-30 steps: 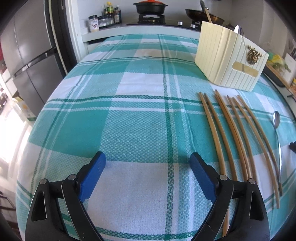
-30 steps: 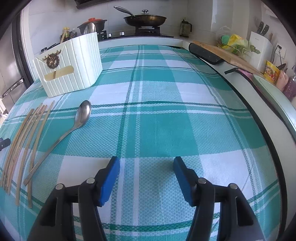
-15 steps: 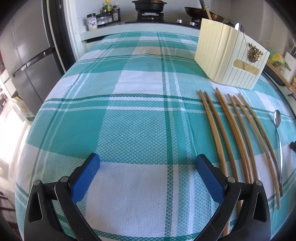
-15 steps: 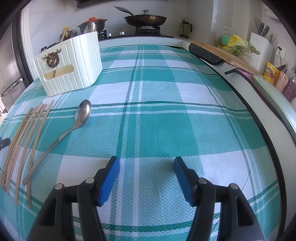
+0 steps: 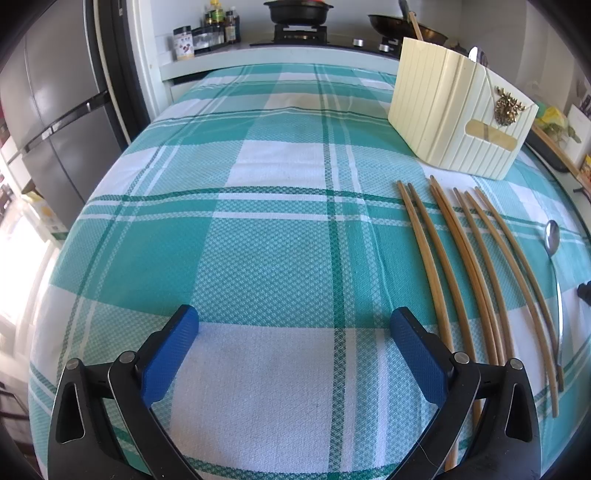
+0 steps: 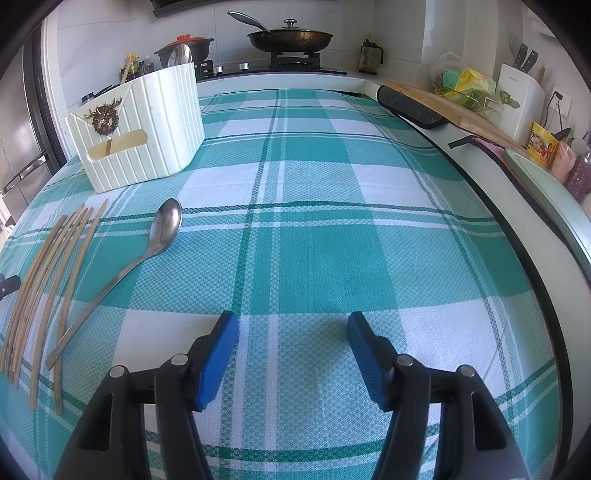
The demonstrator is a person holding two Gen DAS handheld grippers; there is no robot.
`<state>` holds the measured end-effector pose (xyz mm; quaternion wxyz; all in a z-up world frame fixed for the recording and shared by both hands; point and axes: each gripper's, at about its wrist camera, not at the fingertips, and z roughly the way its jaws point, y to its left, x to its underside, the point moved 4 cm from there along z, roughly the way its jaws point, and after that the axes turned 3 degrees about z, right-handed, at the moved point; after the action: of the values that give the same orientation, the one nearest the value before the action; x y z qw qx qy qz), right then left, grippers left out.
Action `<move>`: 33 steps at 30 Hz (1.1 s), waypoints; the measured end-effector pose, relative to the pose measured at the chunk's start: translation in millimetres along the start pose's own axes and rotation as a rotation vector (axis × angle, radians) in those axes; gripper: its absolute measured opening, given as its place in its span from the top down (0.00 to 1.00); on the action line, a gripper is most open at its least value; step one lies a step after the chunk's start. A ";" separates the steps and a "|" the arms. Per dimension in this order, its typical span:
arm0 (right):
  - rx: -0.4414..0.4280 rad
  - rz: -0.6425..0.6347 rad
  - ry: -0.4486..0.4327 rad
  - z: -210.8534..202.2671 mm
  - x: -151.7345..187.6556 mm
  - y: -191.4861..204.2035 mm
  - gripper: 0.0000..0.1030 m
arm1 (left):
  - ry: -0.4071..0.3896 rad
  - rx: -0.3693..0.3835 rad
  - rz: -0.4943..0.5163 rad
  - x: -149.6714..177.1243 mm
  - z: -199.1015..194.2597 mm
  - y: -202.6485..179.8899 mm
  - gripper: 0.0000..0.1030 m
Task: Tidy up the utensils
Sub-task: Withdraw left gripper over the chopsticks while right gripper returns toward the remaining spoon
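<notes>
Several wooden chopsticks (image 5: 469, 266) lie side by side on the green-and-white checked cloth, right of my left gripper (image 5: 293, 321), which is open wide and empty. A metal spoon (image 5: 554, 258) rests just beyond them. In the right wrist view the spoon (image 6: 147, 247) and the chopsticks (image 6: 48, 273) lie to the left of my right gripper (image 6: 291, 325), open with nothing between its blue pads. The cream ribbed utensil holder (image 6: 147, 129) stands upright behind them, a spoon and a stick poking out; it also shows as the holder (image 5: 454, 118) at upper right.
A stove with a black pot (image 5: 299, 11) and a frying pan (image 6: 290, 37) lies past the table's far end. A grey fridge (image 5: 48, 122) stands at left. The counter (image 6: 517, 122) at right carries a cutting board, a knife block and cups.
My left gripper's jaws have spread wider apart. The right gripper and all utensils have stayed where they were.
</notes>
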<state>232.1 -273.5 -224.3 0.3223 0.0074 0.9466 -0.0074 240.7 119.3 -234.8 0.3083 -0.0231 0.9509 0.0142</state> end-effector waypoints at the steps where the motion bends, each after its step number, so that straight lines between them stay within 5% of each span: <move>1: -0.001 0.001 0.000 0.1 -0.1 0.2 0.39 | 0.000 0.000 0.000 0.0 0.1 0.1 0.00; 33: 0.010 0.060 0.024 -3.3 -0.4 0.7 0.36 | 0.000 -0.004 -0.003 -0.3 -0.6 -0.5 0.00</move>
<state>230.3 -272.7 -221.5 0.3110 0.0376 0.9497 -0.0025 240.6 118.8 -234.2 0.3083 -0.0250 0.9508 0.0158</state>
